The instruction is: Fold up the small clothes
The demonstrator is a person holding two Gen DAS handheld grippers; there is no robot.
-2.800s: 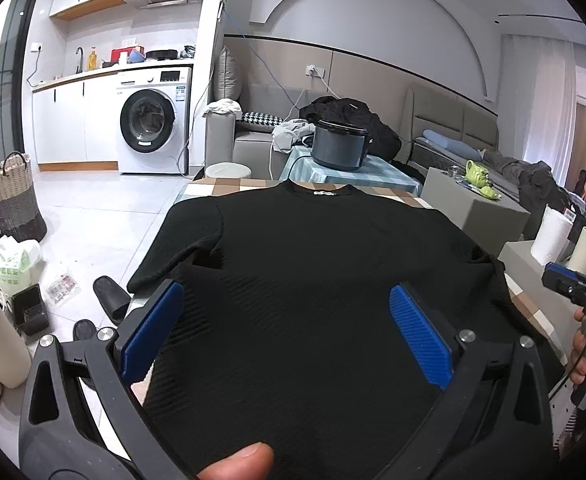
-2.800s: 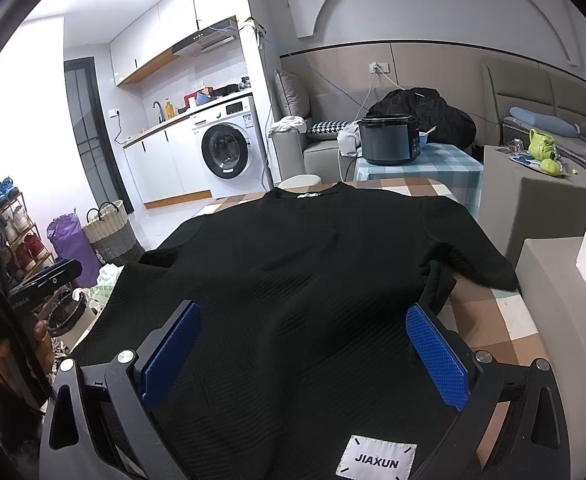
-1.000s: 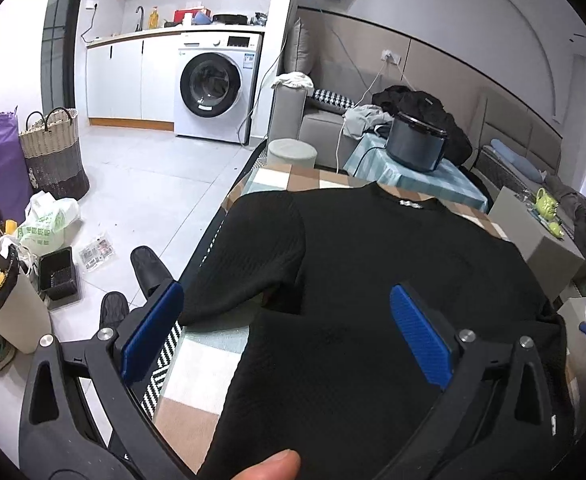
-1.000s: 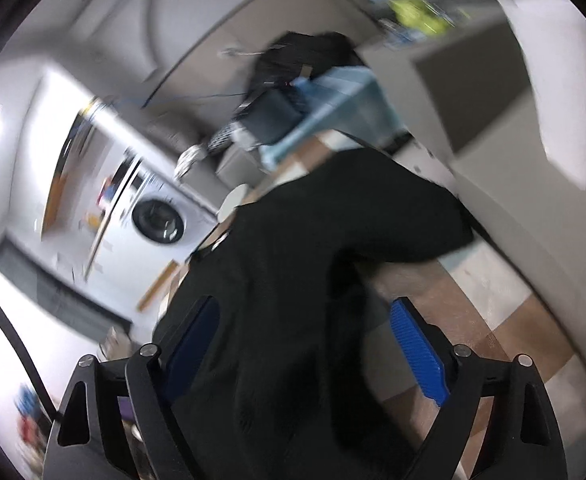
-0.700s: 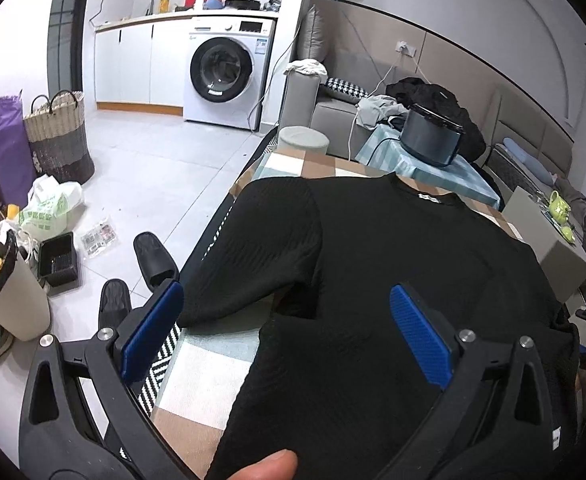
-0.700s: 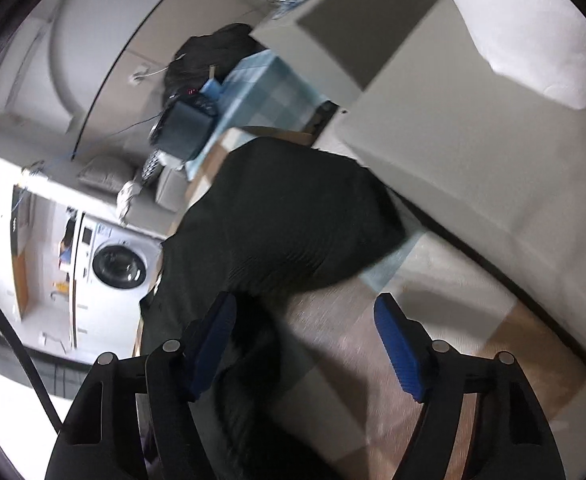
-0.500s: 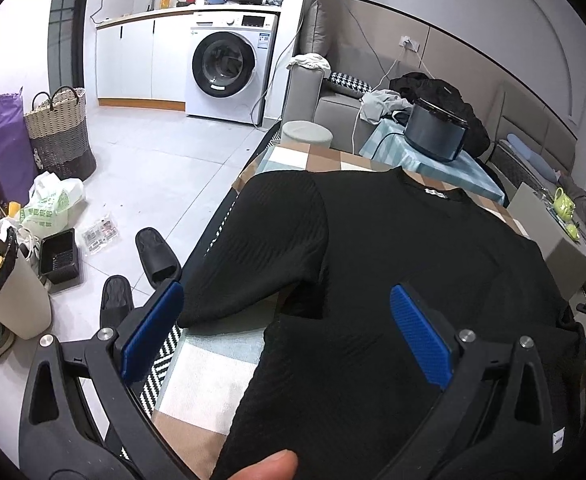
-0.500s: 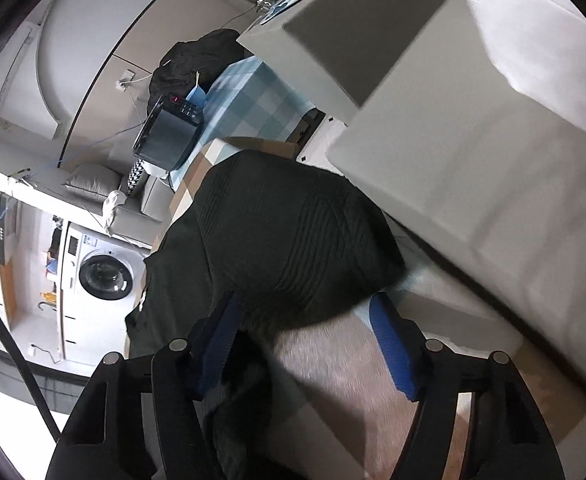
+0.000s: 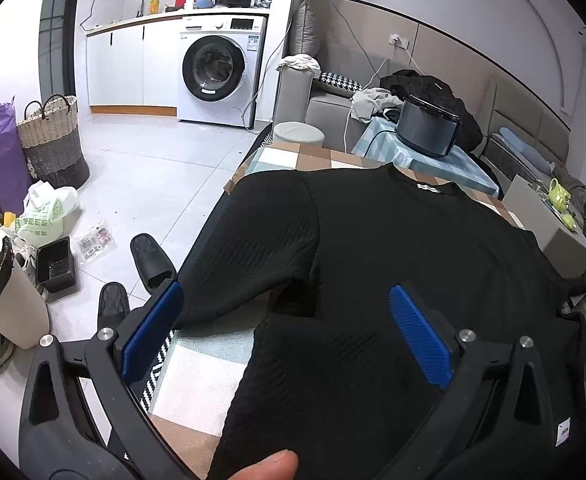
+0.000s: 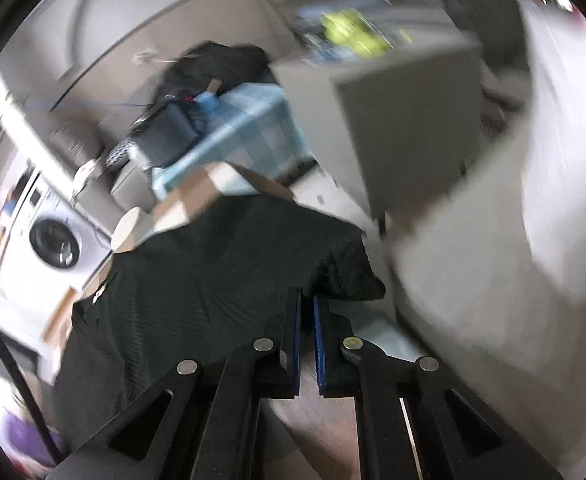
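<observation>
1. White cupboards and a washing machine [image 9: 212, 69] stand at the back of the room, past a pale tiled floor [image 9: 145, 176].
2. Closer in, a table with a checked cloth [image 9: 197, 364] holds a black shirt [image 9: 381, 264] lying flat, its neck pointing away.
3. Its short sleeve [image 9: 253, 256] on the left side lies spread out near the table edge.
4. The left gripper [image 9: 285, 336] hangs over the bottom part of the shirt. Its blue pads [image 9: 421, 336] are far apart and pinch nothing.
5. A thumb tip [image 9: 269, 466] shows at the bottom of that view.
6. The right gripper [image 10: 307, 304] is at the shirt's other sleeve [image 10: 345, 264]. Its blue pads are squeezed nearly together, and the sleeve edge sits right at the tips. That picture is blurry, so I cannot tell if cloth is truly caught between them.
7. Two black slippers [image 9: 133, 276] lie on the floor beside the table.
8. A dark cooker pot [image 9: 427, 132] sits on a small blue table behind the shirt.
</observation>
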